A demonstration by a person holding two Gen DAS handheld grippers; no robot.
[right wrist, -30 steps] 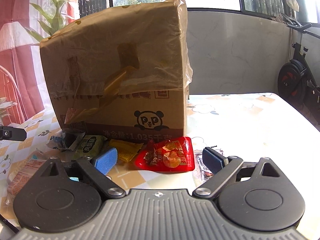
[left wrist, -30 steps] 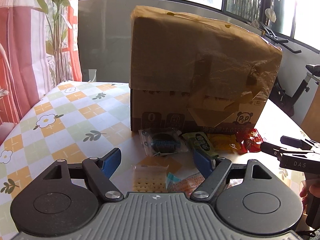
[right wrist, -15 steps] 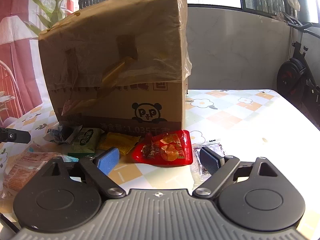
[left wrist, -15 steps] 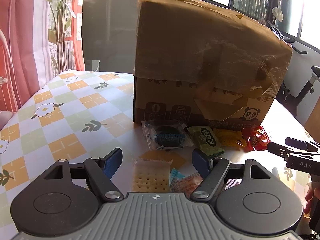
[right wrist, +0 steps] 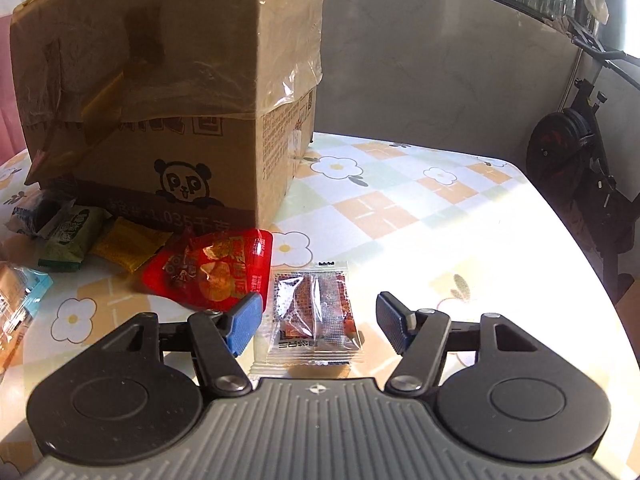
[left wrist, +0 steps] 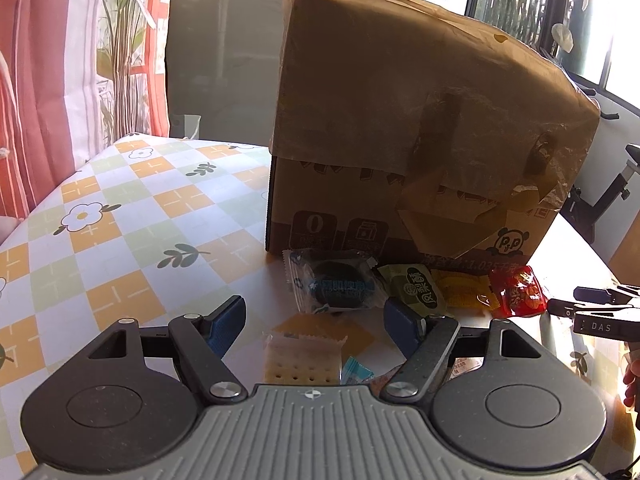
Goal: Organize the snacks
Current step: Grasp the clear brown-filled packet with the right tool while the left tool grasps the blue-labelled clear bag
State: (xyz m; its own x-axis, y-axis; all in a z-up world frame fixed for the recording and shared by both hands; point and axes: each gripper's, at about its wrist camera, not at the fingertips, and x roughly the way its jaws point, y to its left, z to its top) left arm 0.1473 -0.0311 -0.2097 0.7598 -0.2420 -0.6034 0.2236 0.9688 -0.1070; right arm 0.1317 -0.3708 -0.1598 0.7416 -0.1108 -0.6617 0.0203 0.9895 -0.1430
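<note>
Snack packets lie in front of a tall cardboard box (left wrist: 404,140) on the flowered tablecloth. My left gripper (left wrist: 316,320) stands open over a cracker packet (left wrist: 302,360), with a dark cookie packet (left wrist: 334,286), a green packet (left wrist: 416,290) and a yellow packet (left wrist: 460,288) just beyond. In the right wrist view my right gripper (right wrist: 318,318) straddles a clear packet of brown snack (right wrist: 314,314); its jaws are closing, the pads apart from the packet. A red packet (right wrist: 212,270) lies just left of it.
The cardboard box (right wrist: 168,92) fills the table's middle. An exercise bike (right wrist: 580,148) stands past the table's right edge. Curtains and a plant (left wrist: 120,40) are at the far left. The right gripper's tips (left wrist: 592,304) and a hand show at the left view's right edge.
My right gripper has swung right from the red packet to the clear packet, and its jaws have narrowed. The left gripper has stayed nearly still above the cracker packet.
</note>
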